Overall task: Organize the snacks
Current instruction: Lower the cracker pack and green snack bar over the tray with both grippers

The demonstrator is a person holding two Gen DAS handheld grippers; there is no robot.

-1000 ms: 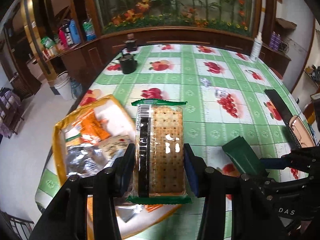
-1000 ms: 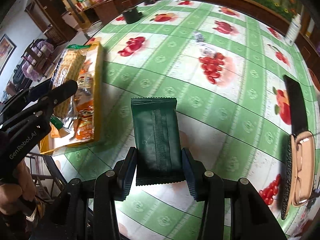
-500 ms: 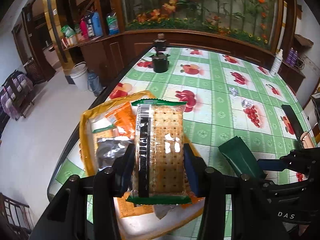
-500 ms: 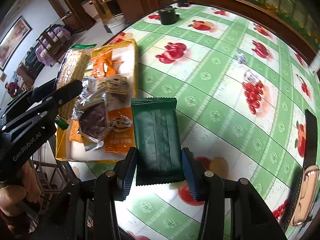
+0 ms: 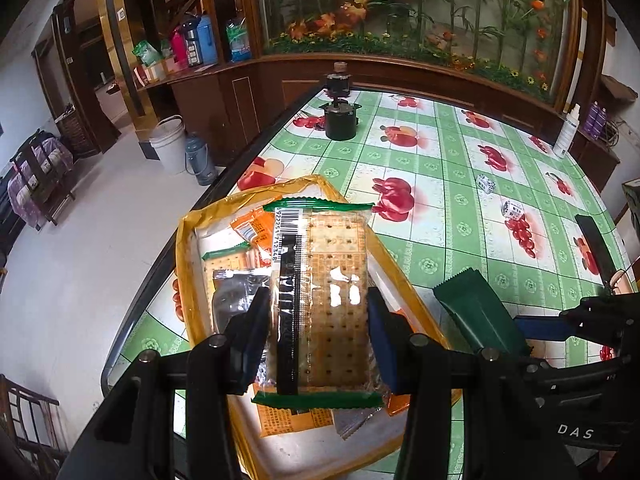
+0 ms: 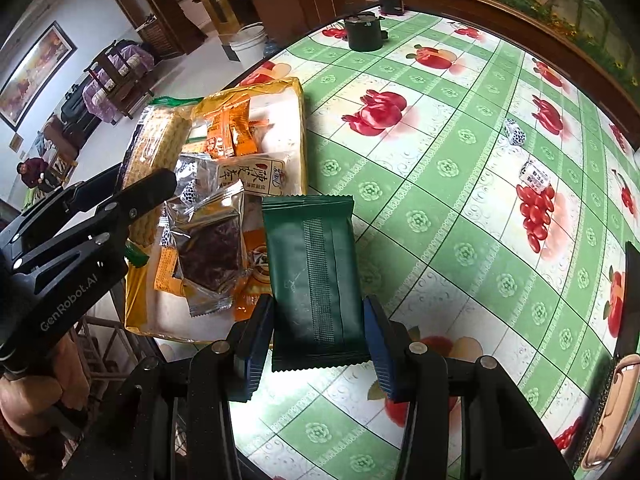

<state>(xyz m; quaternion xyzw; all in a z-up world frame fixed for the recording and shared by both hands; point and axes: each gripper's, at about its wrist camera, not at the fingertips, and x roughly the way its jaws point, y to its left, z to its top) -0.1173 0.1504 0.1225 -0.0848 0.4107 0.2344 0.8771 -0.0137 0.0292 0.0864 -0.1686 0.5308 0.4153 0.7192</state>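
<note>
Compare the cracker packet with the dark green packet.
The cracker packet is clear, showing its crackers; the dark green packet is opaque. The left gripper holds the crackers over the yellow tray; the right gripper holds the green one beside it. Both are flat with crimped ends.

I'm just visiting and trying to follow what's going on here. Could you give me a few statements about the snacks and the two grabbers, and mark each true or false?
1. The left gripper grips a clear cracker packet. True.
2. The right gripper is empty. False: it grips a dark green packet.
3. The yellow-edged tray already holds several snacks. True: orange and silver packets lie in it.
4. The tray sits in the middle of the table. False: it sits at the table's edge.
5. Two small wrapped candies lie loose on the tablecloth. True.
</note>
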